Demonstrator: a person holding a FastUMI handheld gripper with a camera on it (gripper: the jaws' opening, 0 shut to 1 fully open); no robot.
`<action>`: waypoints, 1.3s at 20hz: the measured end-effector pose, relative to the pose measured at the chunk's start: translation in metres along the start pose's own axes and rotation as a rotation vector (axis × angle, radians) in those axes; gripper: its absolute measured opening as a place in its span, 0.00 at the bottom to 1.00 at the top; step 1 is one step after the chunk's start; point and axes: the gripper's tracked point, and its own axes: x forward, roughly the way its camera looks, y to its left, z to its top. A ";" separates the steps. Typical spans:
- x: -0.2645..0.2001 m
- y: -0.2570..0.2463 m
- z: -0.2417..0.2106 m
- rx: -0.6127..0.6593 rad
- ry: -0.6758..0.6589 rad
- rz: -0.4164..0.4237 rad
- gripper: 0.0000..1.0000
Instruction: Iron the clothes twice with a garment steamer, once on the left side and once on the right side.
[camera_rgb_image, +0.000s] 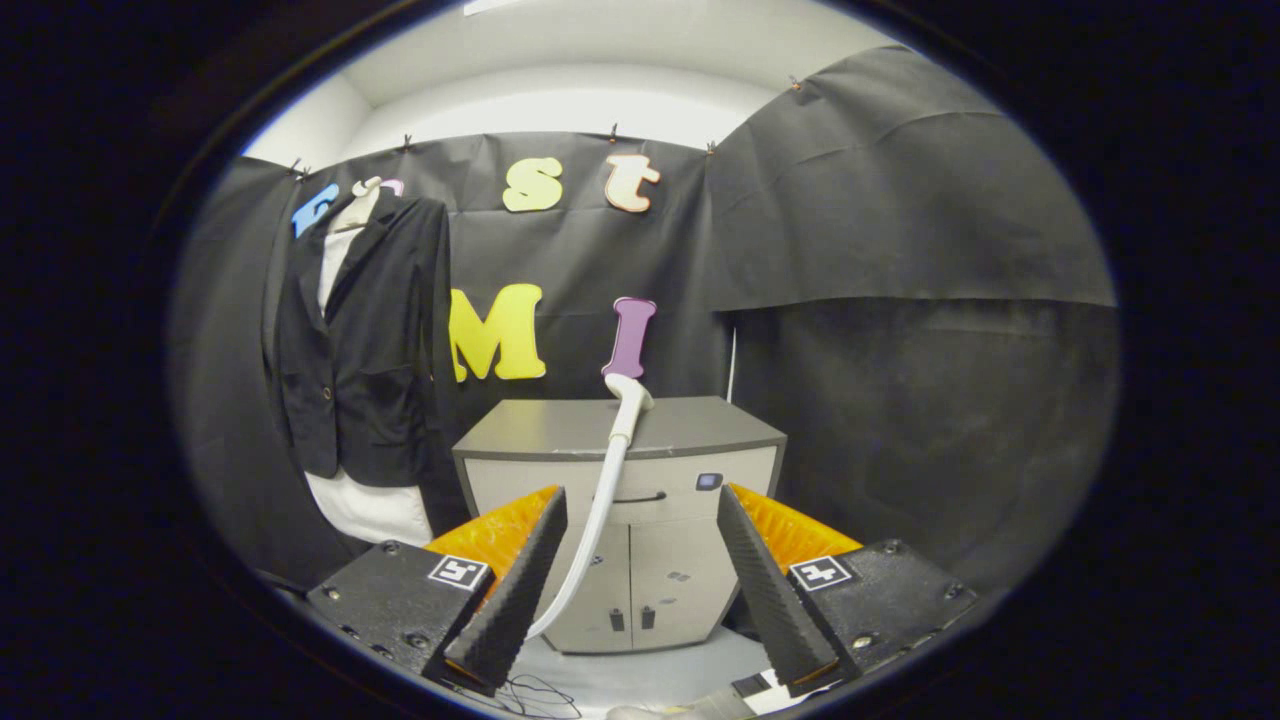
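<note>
A black jacket (365, 340) over a white shirt (370, 508) hangs on a hanger against the booth wall, far ahead and to the left of my fingers. A white garment steamer head (628, 398) rests on top of a grey cabinet (620, 500) straight ahead, and its white hose (590, 540) curves down past the cabinet front toward my left finger. My gripper (640, 515) is open, its two fingers (520, 590) spread wide with nothing between them. The steamer lies well beyond the fingertips.
The grey cabinet has a drawer with a dark handle (640, 497) and two lower doors. A thin black cable (530, 690) lies on the pale floor below my left finger. Black cloth walls close the booth on the left, back and right.
</note>
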 end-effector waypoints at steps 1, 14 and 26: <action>0.011 0.000 0.006 0.001 -0.003 0.009 0.95; 0.225 0.012 0.045 -0.028 0.099 0.139 0.95; 0.373 0.025 0.001 -0.088 0.319 0.243 0.95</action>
